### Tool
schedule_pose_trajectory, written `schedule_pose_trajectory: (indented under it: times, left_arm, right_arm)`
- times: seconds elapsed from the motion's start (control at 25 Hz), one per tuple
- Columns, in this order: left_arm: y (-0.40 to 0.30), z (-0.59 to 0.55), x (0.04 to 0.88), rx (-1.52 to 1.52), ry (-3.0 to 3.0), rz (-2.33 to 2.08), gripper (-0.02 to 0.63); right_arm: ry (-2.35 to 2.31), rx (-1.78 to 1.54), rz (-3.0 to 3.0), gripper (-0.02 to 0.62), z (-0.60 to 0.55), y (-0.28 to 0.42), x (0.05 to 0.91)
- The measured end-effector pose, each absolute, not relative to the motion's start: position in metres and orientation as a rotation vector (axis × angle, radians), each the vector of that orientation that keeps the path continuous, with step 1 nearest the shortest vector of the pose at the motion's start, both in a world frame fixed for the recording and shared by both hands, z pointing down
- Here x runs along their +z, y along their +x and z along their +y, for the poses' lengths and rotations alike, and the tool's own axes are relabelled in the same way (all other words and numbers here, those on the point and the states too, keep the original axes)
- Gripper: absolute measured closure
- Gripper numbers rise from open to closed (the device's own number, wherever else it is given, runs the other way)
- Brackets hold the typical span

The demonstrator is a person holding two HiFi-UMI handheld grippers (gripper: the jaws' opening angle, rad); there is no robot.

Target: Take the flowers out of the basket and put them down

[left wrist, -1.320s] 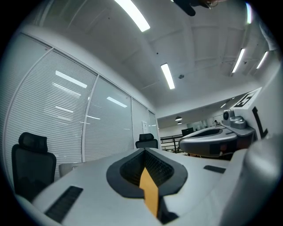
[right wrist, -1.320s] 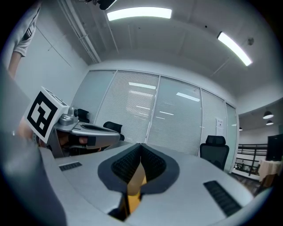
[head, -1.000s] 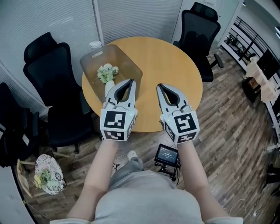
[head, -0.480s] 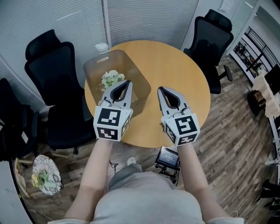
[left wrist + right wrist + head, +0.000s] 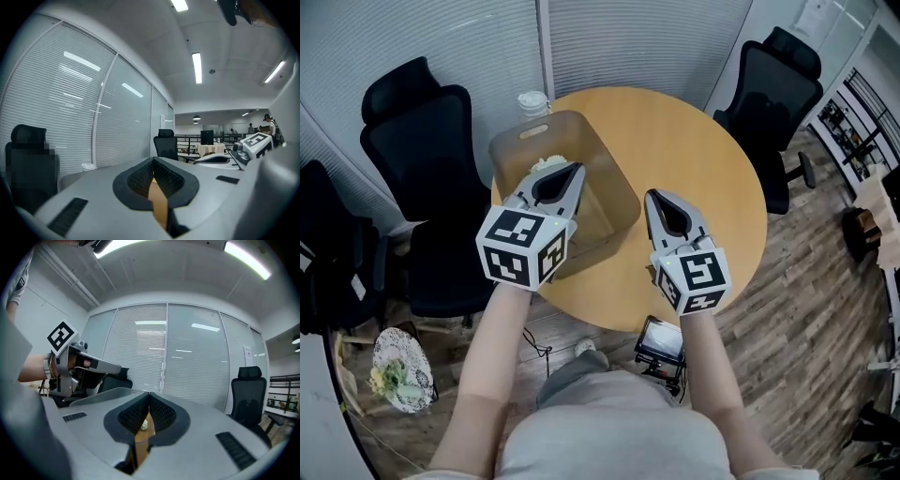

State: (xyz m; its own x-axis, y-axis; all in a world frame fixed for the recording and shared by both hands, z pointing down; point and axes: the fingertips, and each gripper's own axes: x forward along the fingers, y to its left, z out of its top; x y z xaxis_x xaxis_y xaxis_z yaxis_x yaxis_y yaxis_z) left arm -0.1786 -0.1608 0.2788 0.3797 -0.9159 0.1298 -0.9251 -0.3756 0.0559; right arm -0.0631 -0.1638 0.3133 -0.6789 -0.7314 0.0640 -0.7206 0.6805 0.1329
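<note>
My left fingers [image 5: 153,159] are pressed together at the tips with nothing caught between them. Only the tan of the table top shows through the slit lower down. My right fingers [image 5: 149,393] are closed in the same way and are also empty. A small pale speck shows through their lower gap, too small for me to name.

From the head view, my left gripper [image 5: 578,167] hangs over the basket [image 5: 623,202], with its tip above the open inside. My right gripper [image 5: 652,194] is just to the right of the basket, over bare wood and not touching its wall.

The basket is a see-through, brownish plastic tub with rounded corners and a slot handle cut into its far end. It stands on the round wooden table [image 5: 703,169].

The flowers [image 5: 546,164] lie inside the basket, towards its middle. They form a small bunch of cream-white and pale green blossoms. My left gripper covers most of the bunch, so only its far edge peeks out just beyond the tip. I cannot make out any stems or how the bunch is turned.

A white lidded cup [image 5: 532,99] stands just beyond the basket's far end.
</note>
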Motion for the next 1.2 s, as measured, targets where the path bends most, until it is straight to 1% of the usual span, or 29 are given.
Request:
schedule_pose_trajectory:
  times: [0.44, 0.76, 0.8, 0.84, 0.92, 1.04, 1.12, 1.2]
  left_arm:
    - [-0.194, -0.190, 0.308, 0.264, 2.382, -1.673, 0.601]
    - [-0.209, -0.215, 0.323, 0.316, 2.283, -1.688, 0.597]
    - [-0.211, -0.218, 0.327, 0.314, 2.264, -1.685, 0.582]
    - [-0.211, -0.222, 0.331, 0.312, 2.245, -1.674, 0.540]
    - [-0.211, -0.229, 0.339, 0.317, 2.209, -1.641, 0.426]
    - [-0.213, -0.239, 0.353, 0.333, 2.164, -1.606, 0.367]
    - [-0.216, -0.246, 0.362, 0.318, 2.141, -1.588, 0.286]
    - [-0.220, -0.251, 0.371, 0.312, 2.112, -1.581, 0.254]
  right_arm:
    - [1.079, -0.196, -2.793, 0.571, -0.190, -0.085, 0.315]
    - [1.018, -0.147, -2.819, 0.571, -0.211, -0.084, 0.321]
    - [1.012, -0.147, -2.823, 0.571, -0.214, -0.084, 0.320]
    - [1.006, -0.150, -2.827, 0.571, -0.217, -0.085, 0.320]
    - [0.998, -0.154, -2.833, 0.571, -0.224, -0.084, 0.318]
    - [0.992, -0.147, -2.845, 0.571, -0.235, -0.085, 0.318]
    - [0.988, -0.138, -2.854, 0.571, -0.241, -0.087, 0.318]
    - [0.981, -0.130, -2.861, 0.571, -0.246, -0.089, 0.319]
